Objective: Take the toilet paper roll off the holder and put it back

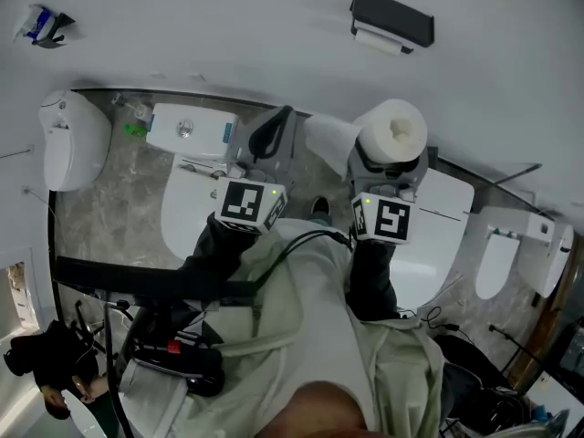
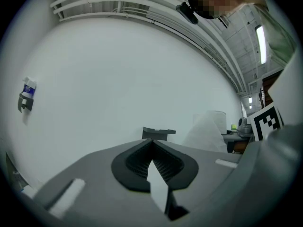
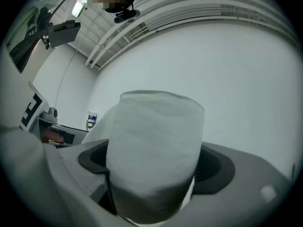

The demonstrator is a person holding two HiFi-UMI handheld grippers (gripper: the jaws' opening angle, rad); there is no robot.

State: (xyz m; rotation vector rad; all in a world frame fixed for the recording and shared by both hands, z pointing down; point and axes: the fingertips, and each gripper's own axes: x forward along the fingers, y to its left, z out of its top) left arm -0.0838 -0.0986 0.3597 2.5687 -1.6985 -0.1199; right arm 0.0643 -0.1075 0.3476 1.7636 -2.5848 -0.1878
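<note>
A white toilet paper roll [image 1: 394,131] stands upright between the jaws of my right gripper [image 1: 392,160], which is shut on it. A loose tail of paper [image 1: 328,136] hangs off to the left. In the right gripper view the roll [image 3: 154,150] fills the space between the pads of the right gripper [image 3: 154,171]. The black wall holder [image 1: 392,16] is higher up, apart from the roll, with a white bar [image 1: 381,41] under it. My left gripper [image 1: 271,128] is beside the roll, shut and empty. The left gripper [image 2: 152,145] faces the holder [image 2: 158,133] and the roll [image 2: 208,129].
Below the grippers stand white toilets: one with a tank [image 1: 187,130], one at the left [image 1: 68,140], others at the right [image 1: 511,254]. A small blue item [image 1: 41,24] hangs on the white wall. Black gear and cables [image 1: 173,349] lie at the lower left.
</note>
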